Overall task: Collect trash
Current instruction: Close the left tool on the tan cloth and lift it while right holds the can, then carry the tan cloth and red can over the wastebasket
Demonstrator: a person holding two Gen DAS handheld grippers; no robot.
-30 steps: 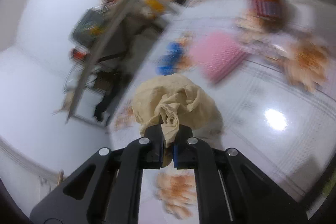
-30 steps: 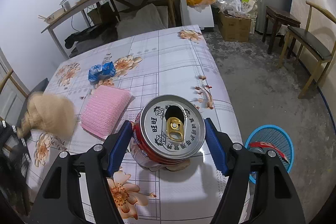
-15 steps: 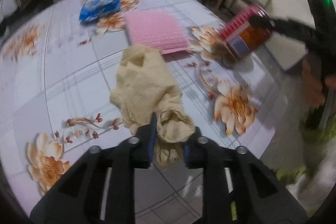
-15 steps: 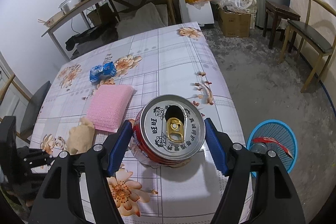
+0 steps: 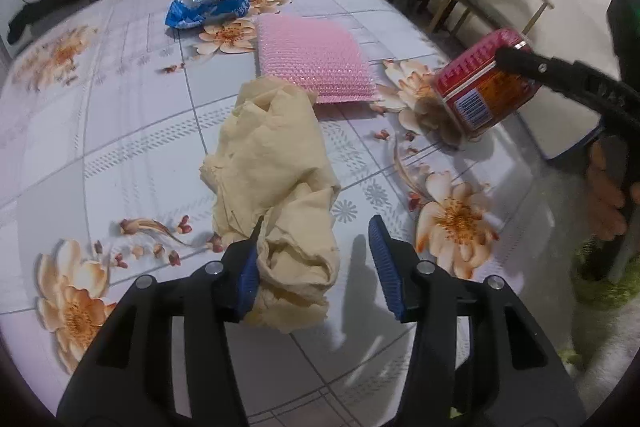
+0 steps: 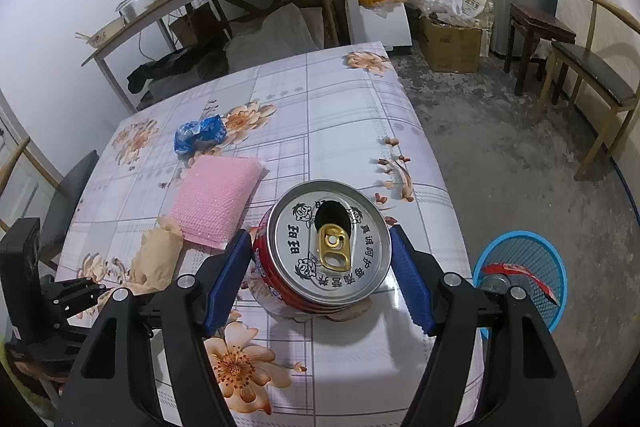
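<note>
A crumpled beige paper wad (image 5: 272, 155) lies on the flowered table (image 5: 120, 115), just in front of the pink pad. My left gripper (image 5: 316, 227) straddles its near end. Its jaws are opening: the left pad still touches the paper and the right pad stands clear. My right gripper (image 6: 318, 237) is shut on a red drink can (image 6: 328, 239), which has an open silver top. In the left wrist view the can (image 5: 480, 95) is tilted at the table's right edge. A blue wrapper (image 5: 208, 5) lies farther back.
A pink scouring pad (image 6: 218, 195) lies between the wrapper (image 6: 200, 137) and the can. On the floor to the right of the table stands a blue mesh basket (image 6: 520, 267) with red trash inside. Chairs, a stool and a cluttered shelf stand around the room.
My left gripper swung round over the table with the paper wad, set it down and opened its jaws. The right gripper and its can have stayed still.
</note>
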